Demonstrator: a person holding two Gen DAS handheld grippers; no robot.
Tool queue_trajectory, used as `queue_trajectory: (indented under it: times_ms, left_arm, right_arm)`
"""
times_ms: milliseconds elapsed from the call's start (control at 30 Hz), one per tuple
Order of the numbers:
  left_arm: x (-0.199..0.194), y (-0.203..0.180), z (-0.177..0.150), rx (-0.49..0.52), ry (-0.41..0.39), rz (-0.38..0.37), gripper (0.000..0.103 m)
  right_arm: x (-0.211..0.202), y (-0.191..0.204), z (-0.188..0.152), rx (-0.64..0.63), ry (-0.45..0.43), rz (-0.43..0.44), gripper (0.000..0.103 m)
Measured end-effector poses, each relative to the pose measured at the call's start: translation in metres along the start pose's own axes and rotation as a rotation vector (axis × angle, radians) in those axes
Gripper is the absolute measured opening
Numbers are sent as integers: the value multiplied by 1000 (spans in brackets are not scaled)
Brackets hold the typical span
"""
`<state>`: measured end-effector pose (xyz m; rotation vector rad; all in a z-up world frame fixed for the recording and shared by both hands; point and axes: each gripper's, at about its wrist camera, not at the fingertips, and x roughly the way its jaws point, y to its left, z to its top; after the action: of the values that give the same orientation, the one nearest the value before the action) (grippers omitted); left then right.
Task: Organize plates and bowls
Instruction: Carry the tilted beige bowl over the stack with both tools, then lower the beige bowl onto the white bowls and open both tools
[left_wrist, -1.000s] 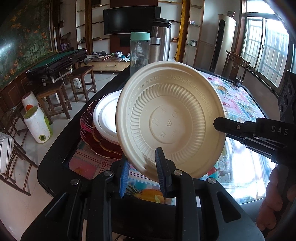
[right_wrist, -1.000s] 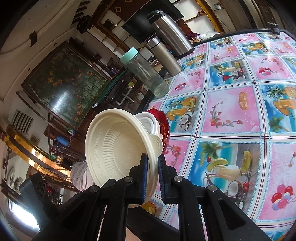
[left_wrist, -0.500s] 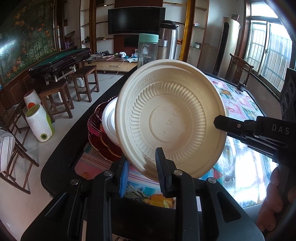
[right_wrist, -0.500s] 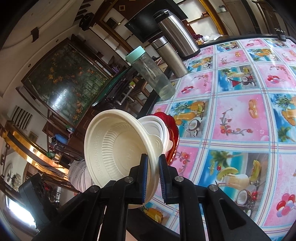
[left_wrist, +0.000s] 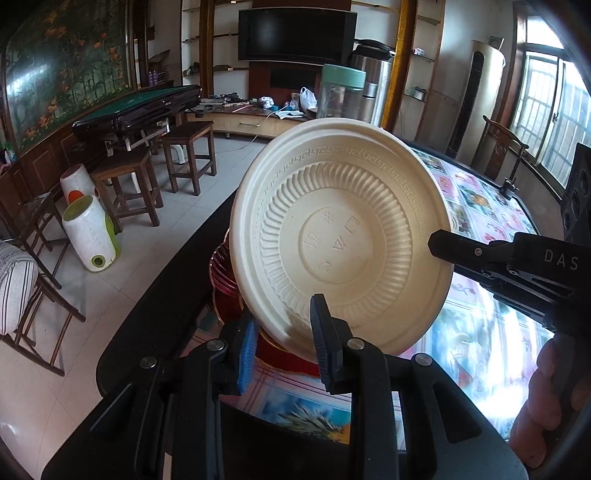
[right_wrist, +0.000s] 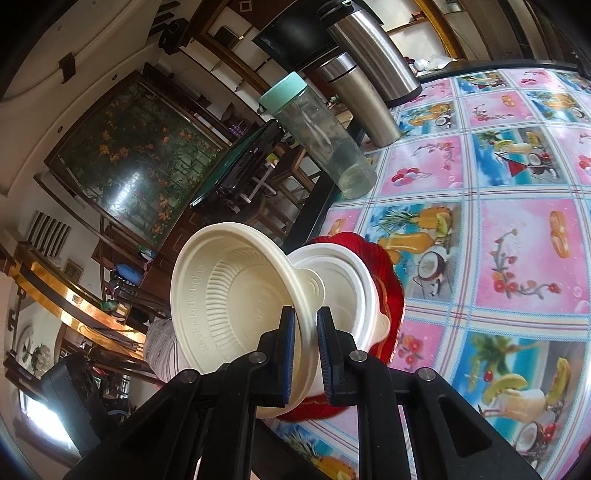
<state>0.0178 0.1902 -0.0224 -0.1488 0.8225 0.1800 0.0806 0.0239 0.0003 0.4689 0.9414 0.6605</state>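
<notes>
Cream disposable bowl (left_wrist: 340, 240) is held up on edge above the near corner of the table (right_wrist: 517, 236), its ribbed underside facing the left wrist camera and its hollow facing away. Right gripper (right_wrist: 306, 332) pinches the bowl's rim between nearly closed jaws; in the left view its black fingers (left_wrist: 476, 254) reach the rim from the right, with a hand (left_wrist: 550, 398) below. Left gripper (left_wrist: 284, 343) has its jaws parted around the bowl's lower rim; whether the pads touch it I cannot tell. Just behind sits a white bowl (right_wrist: 343, 280) stacked on red scalloped plates (right_wrist: 384, 266). Farther back on the fruit-print tablecloth stand a clear bottle with a mint lid (right_wrist: 317, 133) and two steel flasks (right_wrist: 362, 99)
</notes>
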Motion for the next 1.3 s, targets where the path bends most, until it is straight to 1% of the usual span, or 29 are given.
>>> queue_trajectory:
  times_ms: [167, 333, 433, 500, 567, 633, 700, 867, 1067, 1167, 1300]
  left_arm:
    - [10, 3, 10, -8, 5, 22, 26]
    - [22, 3, 17, -14, 22, 36, 26]
    - [32, 0, 19, -10, 42, 44, 26]
    - [38, -4, 18, -3, 56, 51, 25]
    - [43, -9, 18, 2, 66, 53, 25]
    - [47, -14, 18, 16, 68, 57, 25]
    - [47, -17, 18, 25, 64, 67, 25]
    - [45, -14, 20, 24, 63, 62, 25]
    - [38, -10, 22, 17, 59, 35, 25]
    - [38, -5, 24, 1, 73, 12, 25]
    - [40, -4, 24, -7, 78, 9, 25]
  right_arm:
    - [14, -1, 12, -1, -1, 18, 15]
    - [27, -14, 22, 22, -5, 60, 15]
    - [35, -26, 22, 31, -4, 68, 15]
    - [42, -37, 22, 54, 19, 54, 15]
    - [46, -45, 21, 82, 40, 66, 14]
    - [47, -50, 21, 96, 44, 80, 14]
    - [47, -49, 21, 88, 39, 75, 15]
    - [48, -48, 20, 85, 32, 79, 15]
    - [48, -51, 20, 109, 37, 124, 15]
    - [46, -52, 21, 128, 44, 154, 15]
    - [43, -53, 22, 144, 49, 189, 15]
